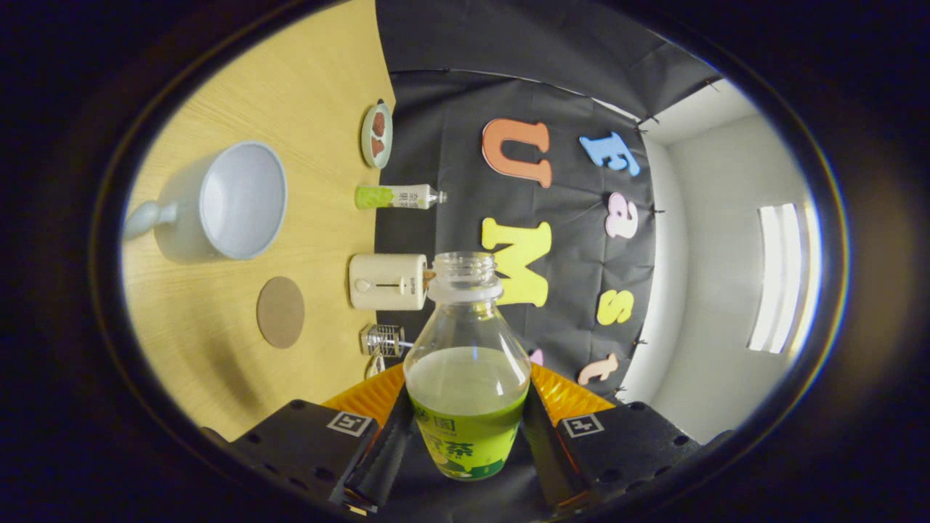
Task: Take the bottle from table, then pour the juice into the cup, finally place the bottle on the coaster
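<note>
My gripper [466, 428] is shut on a clear bottle [466, 378] with a green label; both fingers press on its sides. The bottle has no cap and holds pale green juice up to about its shoulder. The view is rolled sideways, so the wooden table [218, 363] stands as a wall beside the bottle. On that table sits a white cup [240, 200] with a handle, its mouth facing me, well apart from the bottle's neck. A round brown coaster [280, 311] lies on the table between the cup and my fingers.
Along the table's back edge by the black cloth stand a small dish [377, 134] with brown pieces, a second green bottle [396, 197], a cream toaster [387, 282] and a small clear glass object [383, 340]. A white wall with a light panel [781, 276] lies beyond.
</note>
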{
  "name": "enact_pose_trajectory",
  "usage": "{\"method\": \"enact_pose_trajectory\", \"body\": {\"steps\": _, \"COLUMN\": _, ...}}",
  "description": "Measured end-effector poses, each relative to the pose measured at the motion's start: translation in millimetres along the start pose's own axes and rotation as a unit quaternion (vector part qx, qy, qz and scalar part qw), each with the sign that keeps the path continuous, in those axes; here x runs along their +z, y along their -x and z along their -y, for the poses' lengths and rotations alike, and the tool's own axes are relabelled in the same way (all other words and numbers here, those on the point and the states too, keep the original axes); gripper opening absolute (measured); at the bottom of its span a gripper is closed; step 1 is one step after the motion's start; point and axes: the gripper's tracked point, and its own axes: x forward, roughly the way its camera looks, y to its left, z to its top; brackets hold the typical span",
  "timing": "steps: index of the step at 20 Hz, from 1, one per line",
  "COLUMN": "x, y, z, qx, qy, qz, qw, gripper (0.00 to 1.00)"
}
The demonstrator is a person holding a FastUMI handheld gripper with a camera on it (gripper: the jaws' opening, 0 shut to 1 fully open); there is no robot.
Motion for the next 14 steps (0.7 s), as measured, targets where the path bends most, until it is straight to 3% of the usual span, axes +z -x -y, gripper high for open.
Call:
{"method": "enact_pose_trajectory", "body": {"steps": 3, "x": 10, "y": 3, "z": 3, "qx": -0.017, "qy": 0.037, "qz": 0.009, "qw": 0.999, "gripper": 0.80}}
{"method": "enact_pose_trajectory", "body": {"steps": 14, "x": 19, "y": 4, "z": 5, "qx": -0.026, "qy": 0.067, "qz": 0.011, "qw": 0.997, "gripper": 0.80}}
